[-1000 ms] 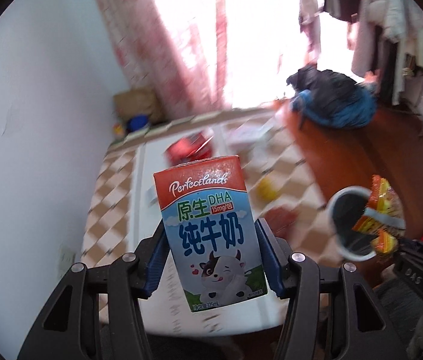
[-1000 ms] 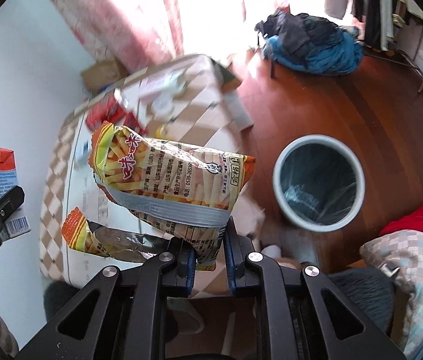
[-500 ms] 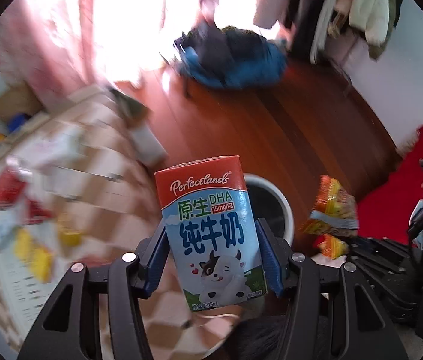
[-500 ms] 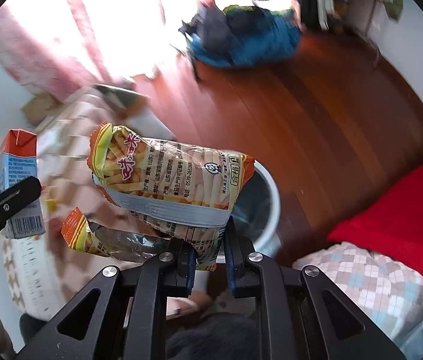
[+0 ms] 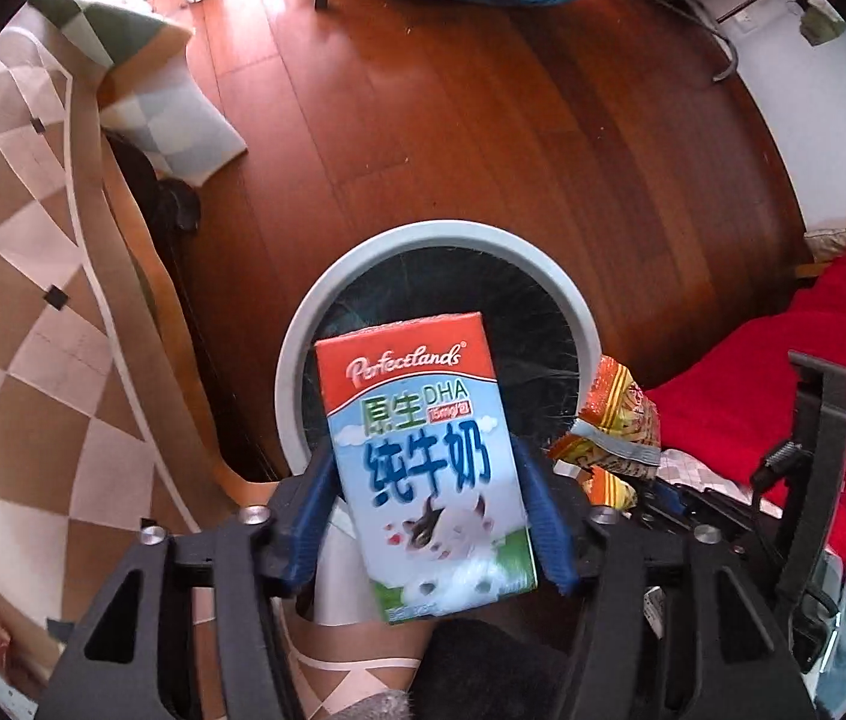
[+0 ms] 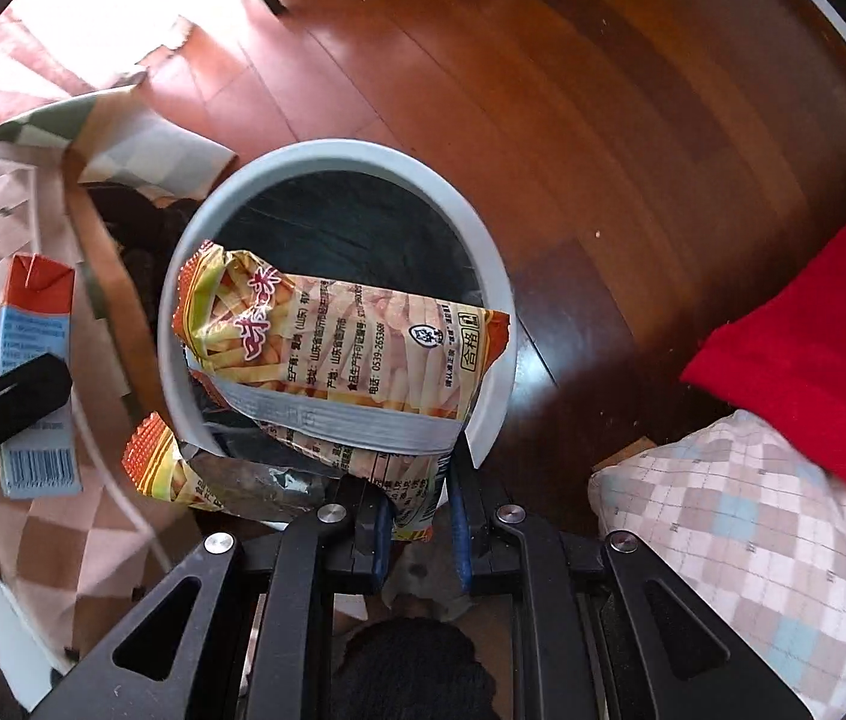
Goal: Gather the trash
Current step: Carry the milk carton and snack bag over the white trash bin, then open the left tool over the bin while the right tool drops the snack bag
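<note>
Both grippers point down over the grey-rimmed bin [image 5: 435, 252] on the wood floor [image 5: 483, 120], beside the checkered-cloth table's edge [image 5: 15, 300]: left gripper [image 5: 426, 498] clamps the milk carton [image 5: 423, 456] above the rim, right gripper [image 6: 420, 516] pinches the snack bag [image 6: 333, 354] over the opening.
</note>
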### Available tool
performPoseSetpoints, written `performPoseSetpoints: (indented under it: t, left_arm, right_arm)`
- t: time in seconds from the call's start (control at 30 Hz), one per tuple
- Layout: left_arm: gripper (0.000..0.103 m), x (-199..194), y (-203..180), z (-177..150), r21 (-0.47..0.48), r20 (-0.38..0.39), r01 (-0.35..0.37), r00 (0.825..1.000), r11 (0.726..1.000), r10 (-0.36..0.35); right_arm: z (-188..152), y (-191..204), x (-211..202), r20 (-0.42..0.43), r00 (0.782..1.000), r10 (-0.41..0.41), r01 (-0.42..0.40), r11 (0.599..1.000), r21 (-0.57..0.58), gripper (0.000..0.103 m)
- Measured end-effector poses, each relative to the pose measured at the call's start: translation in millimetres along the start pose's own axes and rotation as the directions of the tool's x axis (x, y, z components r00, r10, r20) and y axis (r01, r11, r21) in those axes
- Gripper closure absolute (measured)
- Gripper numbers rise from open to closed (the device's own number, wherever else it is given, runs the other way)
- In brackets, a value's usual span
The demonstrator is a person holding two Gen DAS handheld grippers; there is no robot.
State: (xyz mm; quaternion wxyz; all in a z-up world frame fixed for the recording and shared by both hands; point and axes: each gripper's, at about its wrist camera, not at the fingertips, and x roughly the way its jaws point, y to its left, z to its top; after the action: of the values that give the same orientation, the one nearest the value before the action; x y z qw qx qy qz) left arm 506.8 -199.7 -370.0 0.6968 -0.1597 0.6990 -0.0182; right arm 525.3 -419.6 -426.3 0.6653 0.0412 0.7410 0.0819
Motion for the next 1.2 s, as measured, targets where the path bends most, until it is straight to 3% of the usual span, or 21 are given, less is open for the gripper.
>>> performPoseSetpoints:
  t: [0.03,0.07,0.13,0.17,0.3,0.4,0.53,0.6,0.9,1.1,1.2]
  left_arm:
    - [0.017,-1.9,-1.5,-1.0,-0.008,-0.001,0.001,1.000,1.000,-0.001]
    - [0.009,-3.0,1.6,-0.2,-0.019,0.003,0.004,1.000,1.000,-0.004]
    - [0.008,-8.8,1.1,-0.6,-0.028,0.012,-0.007,1.000,1.000,0.008]
    - [0.008,-13.1,3.7,-1.5,-0.030,0.021,-0.023,0.999,0.999,0.024]
    - [0.008,-24.5,6.0,-6.5,-0.036,0.062,-0.077,0.995,0.996,0.080]
    - [0.008,-34.9,9.2,-13.2,-0.046,0.091,-0.109,0.989,0.993,0.113]
    - [0.008,-40.1,14.9,-19.4,-0.057,0.129,-0.168,0.976,0.984,0.174]
    - [0.008,-40.6,16.1,-24.9,-0.065,0.127,-0.153,0.979,0.986,0.160]
    - [0.008,-17.5,-12.0,-19.8,-0.032,0.087,-0.054,0.995,0.998,0.057]
    - [0.008,26.3,-10.6,-1.9,-0.007,-0.018,-0.084,0.996,0.996,0.084]
    - [0.008,34.1,-2.0,2.6,-0.025,-0.027,-0.105,0.994,0.994,0.104]
  right_arm:
    - [1.7,0.2,4.0,-0.008,1.000,0.004,-0.004,1.000,0.005,0.084]
    - [3.7,0.2,6.4,-0.015,1.000,0.014,-0.014,1.000,0.010,0.079]
    - [2.0,-5.0,7.0,-0.016,1.000,0.025,-0.025,0.999,0.021,0.034]
    - [3.8,-5.4,5.7,-0.009,1.000,0.026,-0.025,0.999,0.028,0.027]
    - [2.4,-5.5,-4.4,0.013,0.999,0.048,-0.049,0.998,0.043,0.021]
    - [-2.3,-6.1,-14.0,0.025,0.998,0.053,-0.054,0.998,0.042,0.005]
    - [-3.7,2.9,-15.6,0.032,0.999,-0.031,0.030,1.000,0.005,0.004]
    - [-3.2,6.0,-12.9,0.019,0.998,-0.061,0.061,0.998,0.007,0.004]
    - [-7.9,16.7,-11.8,-0.010,1.000,-0.022,0.021,0.999,-0.045,0.004]
    - [-11.6,17.3,-18.3,0.021,1.000,0.015,-0.013,0.996,-0.089,0.004]
    - [-7.8,9.5,-21.1,0.032,0.999,-0.005,0.008,0.997,-0.075,0.004]
